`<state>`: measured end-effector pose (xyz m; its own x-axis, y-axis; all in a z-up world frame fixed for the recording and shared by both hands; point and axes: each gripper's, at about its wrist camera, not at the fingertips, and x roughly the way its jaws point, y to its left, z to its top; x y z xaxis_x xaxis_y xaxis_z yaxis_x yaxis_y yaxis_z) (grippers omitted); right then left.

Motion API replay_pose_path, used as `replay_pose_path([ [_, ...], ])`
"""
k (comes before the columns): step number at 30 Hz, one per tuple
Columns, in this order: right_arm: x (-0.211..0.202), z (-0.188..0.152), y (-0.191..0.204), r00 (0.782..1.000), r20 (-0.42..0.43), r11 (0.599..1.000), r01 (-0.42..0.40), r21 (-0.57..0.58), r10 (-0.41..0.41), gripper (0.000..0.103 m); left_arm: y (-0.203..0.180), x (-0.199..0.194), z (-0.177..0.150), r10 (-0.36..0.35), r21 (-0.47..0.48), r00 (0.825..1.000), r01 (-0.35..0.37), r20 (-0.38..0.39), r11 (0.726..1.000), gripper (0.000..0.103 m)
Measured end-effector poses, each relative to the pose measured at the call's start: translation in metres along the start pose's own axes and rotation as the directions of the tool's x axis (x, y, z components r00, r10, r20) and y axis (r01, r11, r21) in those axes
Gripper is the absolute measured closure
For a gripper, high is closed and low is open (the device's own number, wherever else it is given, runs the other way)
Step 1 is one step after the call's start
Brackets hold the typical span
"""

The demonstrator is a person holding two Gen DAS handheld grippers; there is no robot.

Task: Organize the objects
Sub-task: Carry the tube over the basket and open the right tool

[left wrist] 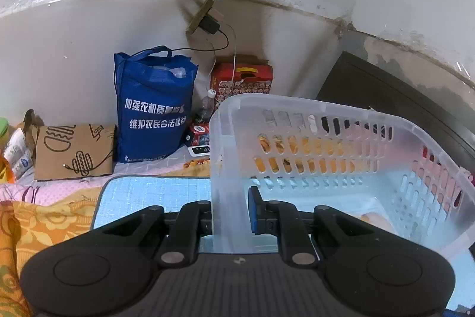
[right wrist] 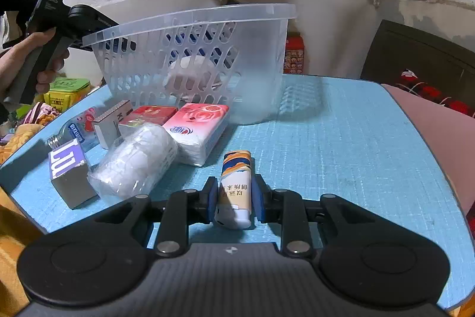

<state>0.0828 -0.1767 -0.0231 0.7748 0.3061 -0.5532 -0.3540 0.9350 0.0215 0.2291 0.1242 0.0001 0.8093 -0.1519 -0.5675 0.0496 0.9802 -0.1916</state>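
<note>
With the left gripper point(left wrist: 230, 213) clamped on the tilted basket point(left wrist: 311, 106) and the right gripper point(right wrist: 235, 198) pinching the lighter point(right wrist: 236, 186), the slick lighter could slip.

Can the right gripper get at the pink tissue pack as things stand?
Probably not yet: the right gripper is shut on the tube. The pink tissue pack lies uncovered on the blue mat just ahead-left, so the path itself looks free.
</note>
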Motion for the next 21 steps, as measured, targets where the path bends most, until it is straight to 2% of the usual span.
replay_pose_path([
  [5,-0.002,-0.004,0.002,1.000,0.017,1.000,0.002,-0.016,-0.002,0.075,0.001,0.002,0.001,-0.004,-0.013,1.000,0.004,0.000,1.000,0.085],
  [7,-0.003,-0.005,0.001,1.000,0.027,1.000,-0.002,-0.006,0.002,0.076,0.001,0.002,0.002,-0.003,0.009,1.000,0.003,-0.006,1.000,0.085],
  [14,-0.011,0.000,-0.010,0.999,0.034,0.998,-0.015,0.064,0.013,0.076,0.003,0.005,0.002,-0.014,-0.006,1.000,0.014,0.003,1.000,0.083],
  [21,-0.035,0.018,-0.022,0.996,0.079,0.992,-0.046,0.118,0.037,0.076,0.002,0.003,0.000,-0.021,0.006,1.000,0.021,0.010,1.000,0.082],
])
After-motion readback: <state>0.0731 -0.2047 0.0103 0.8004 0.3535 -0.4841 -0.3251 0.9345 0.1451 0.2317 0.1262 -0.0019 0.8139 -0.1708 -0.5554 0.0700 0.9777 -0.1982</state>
